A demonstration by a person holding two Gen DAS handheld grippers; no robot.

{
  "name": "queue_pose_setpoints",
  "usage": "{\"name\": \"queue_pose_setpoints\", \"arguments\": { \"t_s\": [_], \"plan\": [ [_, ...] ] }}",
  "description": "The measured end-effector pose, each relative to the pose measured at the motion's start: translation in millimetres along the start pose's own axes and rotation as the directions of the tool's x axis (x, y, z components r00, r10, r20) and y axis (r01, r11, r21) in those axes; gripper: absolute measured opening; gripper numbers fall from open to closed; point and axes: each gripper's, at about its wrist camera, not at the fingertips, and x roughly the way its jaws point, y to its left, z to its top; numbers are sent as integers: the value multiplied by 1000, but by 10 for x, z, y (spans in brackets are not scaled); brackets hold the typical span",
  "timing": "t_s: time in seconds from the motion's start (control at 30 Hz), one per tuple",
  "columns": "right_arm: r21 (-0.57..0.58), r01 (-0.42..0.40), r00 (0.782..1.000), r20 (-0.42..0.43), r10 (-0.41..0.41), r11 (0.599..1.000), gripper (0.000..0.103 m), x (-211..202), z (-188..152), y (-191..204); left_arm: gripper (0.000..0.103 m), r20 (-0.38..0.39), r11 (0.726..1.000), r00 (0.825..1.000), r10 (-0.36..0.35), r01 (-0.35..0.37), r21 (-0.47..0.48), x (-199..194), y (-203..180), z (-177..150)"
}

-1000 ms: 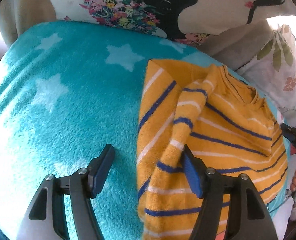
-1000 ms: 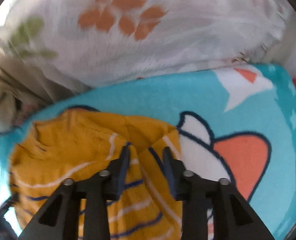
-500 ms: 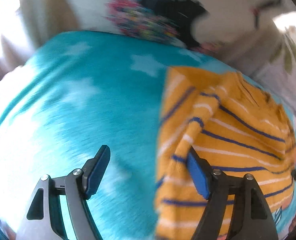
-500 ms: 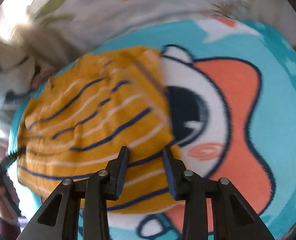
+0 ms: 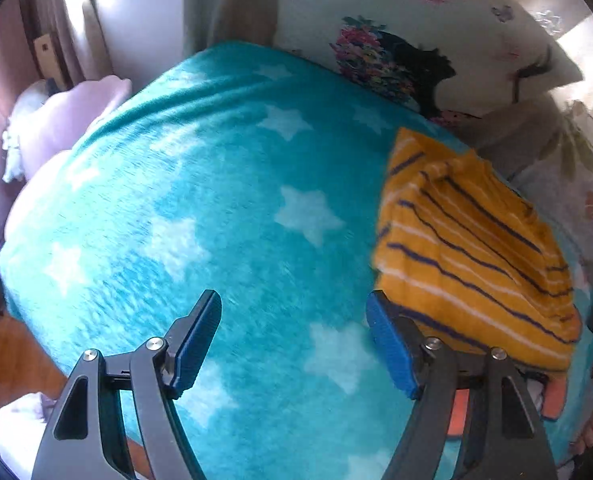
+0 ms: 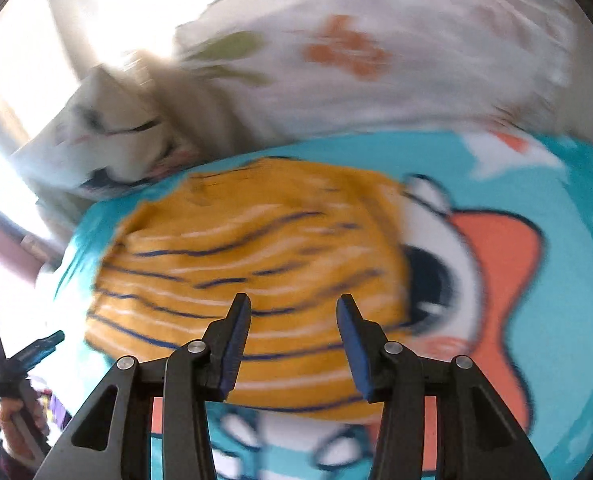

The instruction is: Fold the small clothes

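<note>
A small yellow garment with blue and white stripes [image 5: 468, 248] lies folded into a compact shape on a teal star blanket [image 5: 216, 200]. My left gripper [image 5: 292, 320] is open and empty, lifted above the blanket to the left of the garment. In the right wrist view the garment [image 6: 248, 264] lies just ahead of my right gripper [image 6: 292, 320], which is open and empty above its near edge. The left gripper also shows at the lower left of the right wrist view [image 6: 20, 356].
A printed pillow [image 5: 416, 52] and a floral cushion [image 6: 356, 52] lie behind the garment. A pink pillow [image 5: 64, 128] sits at the far left. The blanket has an orange cartoon print [image 6: 500, 272]. Wooden floor [image 5: 8, 360] shows past the bed's left edge.
Both grippers have pulled back and up from the garment. The right gripper has opened wider. The sleeve that lay loose across the garment now lies flat in the fold.
</note>
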Motion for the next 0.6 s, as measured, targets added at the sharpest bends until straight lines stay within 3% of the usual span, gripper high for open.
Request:
{"name": "queue_pose_setpoints", "arguments": {
  "t_s": [0.13,0.27,0.5,0.6],
  "plan": [
    [-100,-97,994,-56,92,990,43,321,53,756,74,-23,997,997,-72,73,35,64,-57,-39],
    [-187,-101,990,-121,79,977,43,943,183,1557,74,-48,988,990,-132,135,68,22,110,-29],
    [-260,74,976,-181,-124,963,45,2176,466,2434,74,-51,978,981,-185,189,85,-68,524,135],
    [-336,180,963,-130,-235,925,46,2303,462,2764,74,-59,972,974,-217,222,82,-48,671,182]
  ]
}}
